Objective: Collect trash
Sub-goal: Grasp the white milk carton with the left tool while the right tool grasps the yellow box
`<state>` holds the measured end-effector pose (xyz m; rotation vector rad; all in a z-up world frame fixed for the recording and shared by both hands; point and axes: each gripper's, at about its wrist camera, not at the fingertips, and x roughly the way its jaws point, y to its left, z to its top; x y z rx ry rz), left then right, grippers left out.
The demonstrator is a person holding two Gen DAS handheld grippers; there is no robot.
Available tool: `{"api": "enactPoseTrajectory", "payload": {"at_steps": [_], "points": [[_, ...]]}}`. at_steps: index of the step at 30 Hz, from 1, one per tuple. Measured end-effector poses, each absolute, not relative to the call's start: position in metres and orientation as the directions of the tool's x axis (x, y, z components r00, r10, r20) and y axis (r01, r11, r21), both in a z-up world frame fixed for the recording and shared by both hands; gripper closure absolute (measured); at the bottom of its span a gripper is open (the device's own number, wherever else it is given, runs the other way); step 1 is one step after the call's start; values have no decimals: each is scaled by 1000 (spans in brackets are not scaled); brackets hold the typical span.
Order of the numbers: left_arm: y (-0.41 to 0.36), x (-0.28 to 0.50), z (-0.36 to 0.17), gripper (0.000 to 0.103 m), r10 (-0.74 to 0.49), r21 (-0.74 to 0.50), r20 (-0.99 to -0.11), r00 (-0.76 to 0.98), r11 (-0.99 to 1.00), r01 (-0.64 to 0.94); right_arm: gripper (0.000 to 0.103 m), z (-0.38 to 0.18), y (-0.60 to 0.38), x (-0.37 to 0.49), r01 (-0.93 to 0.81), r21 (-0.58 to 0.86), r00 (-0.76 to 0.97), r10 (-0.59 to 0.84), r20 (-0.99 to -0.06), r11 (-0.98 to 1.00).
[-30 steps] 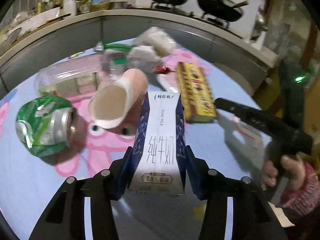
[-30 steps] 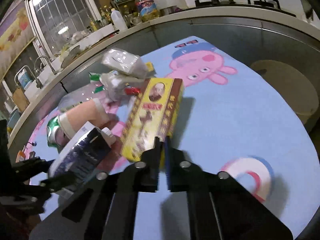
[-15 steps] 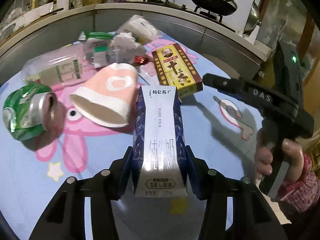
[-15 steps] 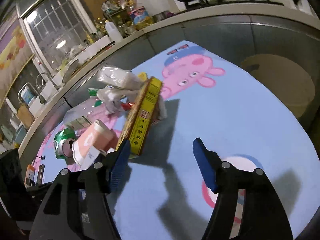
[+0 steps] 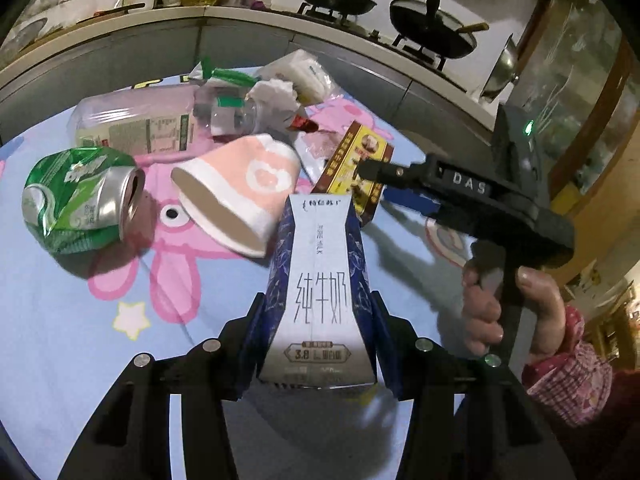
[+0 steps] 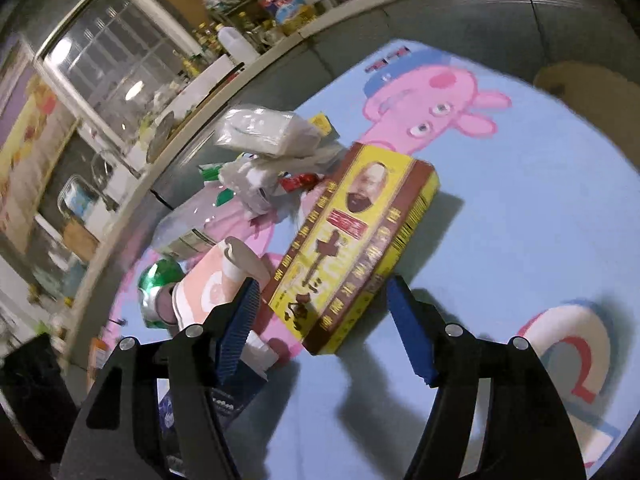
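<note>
Left wrist view: a blue-and-white milk carton sits pinched between the two blue pads of the left gripper, low at 6 o'clock. Its white face reads "PURE MILK" in small blurred print, large Chinese characters beneath, and "3.8" on a dark badge near the base. At 12 o'clock from the carton's top lies a yellow and brown box with a portrait on its face and Chinese lettering too blurred to read here. At 10 o'clock a pink paper cup lies on its side, its mouth turned toward the camera. Further out at 9 o'clock is a crushed green can with white script I cannot read. Beyond the cup, at 11 o'clock, are a flattened clear plastic bottle with a green-printed label, crumpled white tissue and a soft tissue pack. All rest on a pale blue cartoon-pig tablecloth.

At 3 o'clock a hand in a pink patterned sleeve grips the handle of the right gripper's black body, marked "DAS", which reaches leftward over the box.

In the right wrist view the right gripper points steeply down with its jaws spread; they have just been opening. The box's near end lies between the blue pads, the right pad standing clear of it, the left too close beside it to tell whether it touches. Its barcode shows on the long side.
</note>
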<state>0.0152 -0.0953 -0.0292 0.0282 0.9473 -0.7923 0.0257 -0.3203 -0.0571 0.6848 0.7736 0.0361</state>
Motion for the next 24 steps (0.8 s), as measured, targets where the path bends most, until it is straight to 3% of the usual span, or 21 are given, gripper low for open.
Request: {"api": "enactPoseTrajectory", "payload": {"at_steps": [6,10,14,15,17,20,24], "points": [[-118,33,-23,53,-630,-330,-713,308,689,645,49,-82,-360,28,200,795,741,442,-505,573],[-127,42,-21,53,-637,-339,-710,299,681,649,50,-73,-398,34,216,792,802,359,-477,571],[-131,46,-22,53,-633,-338,-715,297,685,646,50,-78,-415,57,202,812,778,414,-473,548],[-133,47,-22,53,-634,-340,-715,296,685,645,53,-80,-418,61,193,821,773,433,-464,537],[-134,47,-22,53,-631,-338,-716,299,688,642,85,-86,-420,63,164,847,760,483,-435,505],[-139,48,-21,53,-621,-324,-722,304,692,645,92,-93,-415,57,139,867,741,531,-411,478],[-154,50,-21,53,-605,-311,-739,296,696,647,89,-96,-408,45,118,872,728,555,-402,476]]}}
